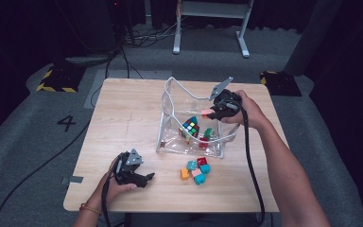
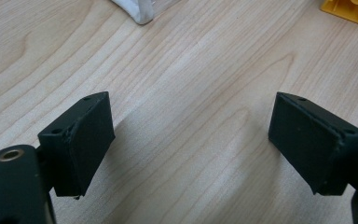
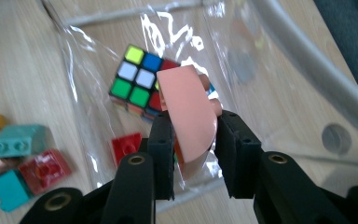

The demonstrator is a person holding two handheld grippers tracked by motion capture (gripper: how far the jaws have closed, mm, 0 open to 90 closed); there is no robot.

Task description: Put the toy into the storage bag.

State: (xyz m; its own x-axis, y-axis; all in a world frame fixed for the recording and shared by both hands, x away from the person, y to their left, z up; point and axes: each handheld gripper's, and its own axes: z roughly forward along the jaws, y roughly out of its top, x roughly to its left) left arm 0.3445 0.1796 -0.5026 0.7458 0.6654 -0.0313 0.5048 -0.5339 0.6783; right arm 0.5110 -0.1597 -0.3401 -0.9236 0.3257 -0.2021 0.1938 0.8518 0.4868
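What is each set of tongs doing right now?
Left tongs: open, holding nothing, over the table.
Right tongs: shut on pink block.

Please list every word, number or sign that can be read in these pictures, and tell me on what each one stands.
"4": a large dark numeral on the grey floor, left of the wooden table.
Yellow-and-black hazard stripes, no words: on the floor plates near the table's far corners.
No lettering is readable on the Rubik's cube, the toy bricks or the clear bag.

High view looks forward and down over the whole table (image 1: 123,118). Left gripper view sits close above bare wood. Right gripper view peers closely down into the clear bag (image 3: 98,56), shared with the high view (image 1: 170,101).
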